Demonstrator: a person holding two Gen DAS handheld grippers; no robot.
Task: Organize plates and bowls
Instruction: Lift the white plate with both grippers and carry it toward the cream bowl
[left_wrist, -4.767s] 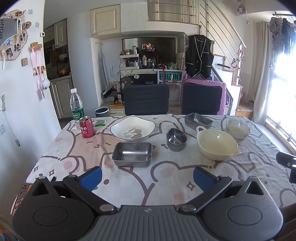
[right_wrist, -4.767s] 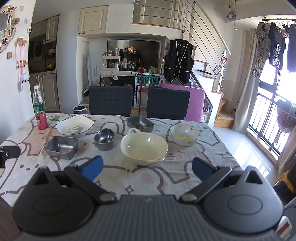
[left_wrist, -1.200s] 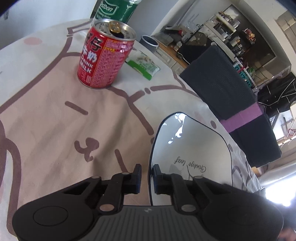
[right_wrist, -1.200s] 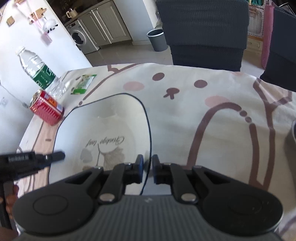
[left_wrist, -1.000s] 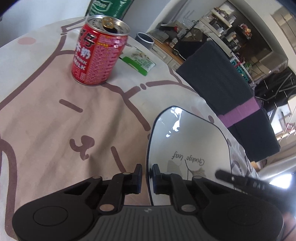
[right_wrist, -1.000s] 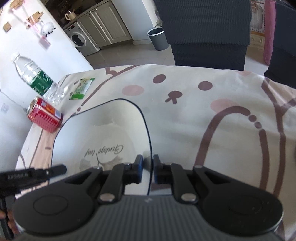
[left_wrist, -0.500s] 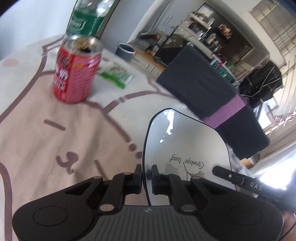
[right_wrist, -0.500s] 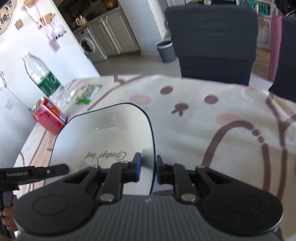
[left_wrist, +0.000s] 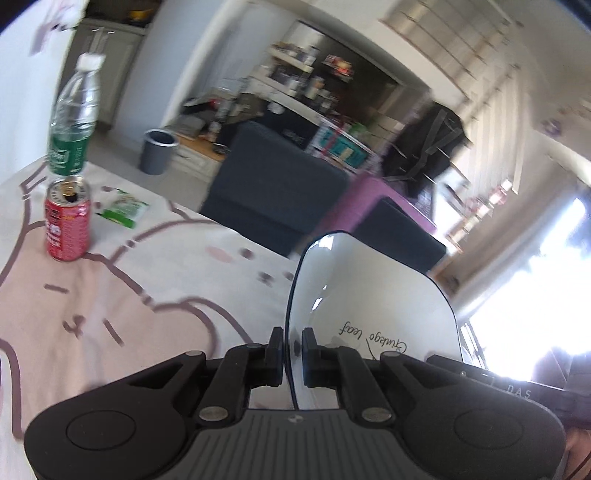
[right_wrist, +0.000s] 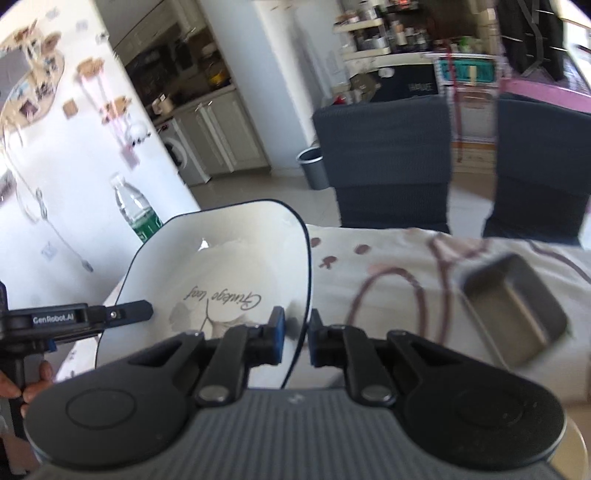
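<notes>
A white squarish plate (left_wrist: 369, 295) with a dark rim and script lettering hangs above the patterned tablecloth (left_wrist: 110, 295), held from two sides. My left gripper (left_wrist: 293, 350) is shut on the plate's left rim. In the right wrist view the same plate (right_wrist: 229, 266) fills the left half. My right gripper (right_wrist: 295, 332) has the plate's right rim between its blue pads, and its jaws are closing on it. The left gripper's finger (right_wrist: 122, 314) shows at the plate's far edge, with a hand on its handle.
A red drink can (left_wrist: 66, 221), a water bottle (left_wrist: 72, 125) and a green packet (left_wrist: 123, 212) stand at the table's left end. A steel rectangular tray (right_wrist: 517, 310) lies to the right. Two dark chairs (right_wrist: 384, 158) and a grey bin (right_wrist: 314, 166) are behind the table.
Both grippers have risen with the plate, lifting it off the tablecloth. The can and bottle now look farther away, and the steel tray has come into the right wrist view.
</notes>
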